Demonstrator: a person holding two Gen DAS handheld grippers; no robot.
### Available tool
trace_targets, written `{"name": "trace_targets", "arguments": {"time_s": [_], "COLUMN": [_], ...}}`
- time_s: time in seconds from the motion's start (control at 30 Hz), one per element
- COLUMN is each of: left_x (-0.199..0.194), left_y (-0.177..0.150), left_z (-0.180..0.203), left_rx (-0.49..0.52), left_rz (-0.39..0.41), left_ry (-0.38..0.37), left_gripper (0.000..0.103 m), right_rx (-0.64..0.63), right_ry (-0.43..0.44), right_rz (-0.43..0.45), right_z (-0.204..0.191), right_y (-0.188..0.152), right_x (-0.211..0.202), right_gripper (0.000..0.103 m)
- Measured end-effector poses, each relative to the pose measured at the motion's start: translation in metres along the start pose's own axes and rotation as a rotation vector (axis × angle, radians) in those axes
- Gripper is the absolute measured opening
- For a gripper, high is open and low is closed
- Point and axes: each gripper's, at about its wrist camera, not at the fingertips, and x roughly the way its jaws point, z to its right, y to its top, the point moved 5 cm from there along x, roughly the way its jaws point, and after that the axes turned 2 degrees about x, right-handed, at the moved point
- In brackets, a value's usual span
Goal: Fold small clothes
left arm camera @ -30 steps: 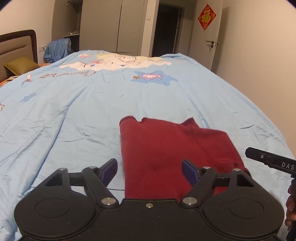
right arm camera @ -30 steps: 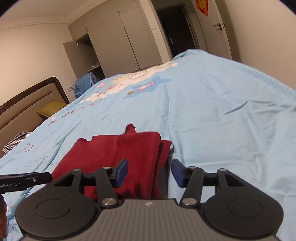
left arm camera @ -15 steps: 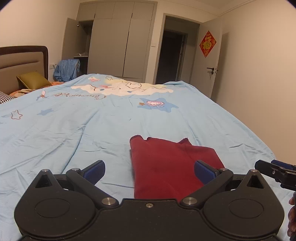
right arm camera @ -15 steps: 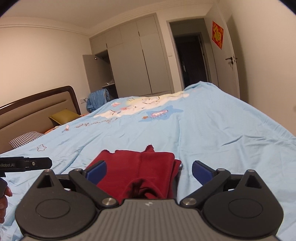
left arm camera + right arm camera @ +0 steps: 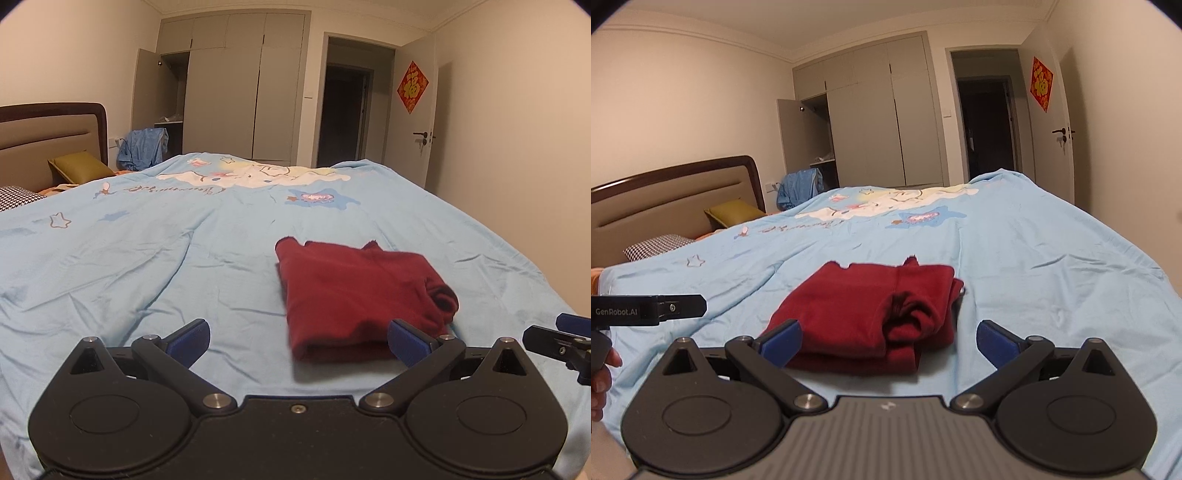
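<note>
A dark red garment (image 5: 354,295) lies folded into a rough rectangle on the light blue bedspread (image 5: 147,258). It also shows in the right wrist view (image 5: 871,314), with a bunched fold at its near right end. My left gripper (image 5: 297,341) is open and empty, held just short of the garment's near edge. My right gripper (image 5: 888,341) is open and empty, also just short of the garment. Neither gripper touches the cloth.
The bed's headboard (image 5: 48,136) and pillows (image 5: 79,166) are at the far left. A blue cloth (image 5: 144,147) hangs by an open wardrobe (image 5: 221,92). A doorway (image 5: 343,114) and white door (image 5: 417,122) are at the back right. The bed edge (image 5: 554,291) drops off at right.
Both grippers have opened wider and drawn back and up from the red garment, which now lies released and folded on the bed.
</note>
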Motion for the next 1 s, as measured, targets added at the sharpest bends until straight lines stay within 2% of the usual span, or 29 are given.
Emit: {"name": "trace_targets", "arguments": {"time_s": [0.3,1.0], "left_x": [-0.005,-0.001], "left_y": [-0.028,-0.035], "left_z": [-0.003,-0.005], "left_rx": [0.007,0.003], "left_rz": [-0.038,-0.066], "left_ry": [0.013,0.02], "left_gripper": [0.102,0.102], "right_rx": [0.026,0.041], "right_ry": [-0.041,-0.042], "right_rz": [-0.047,-0.083], "right_z": [0.009,0.006], "right_y": [-0.028,-0.036], "right_x": [-0.014,-0.009], "right_gripper": [0.103,0.103]}}
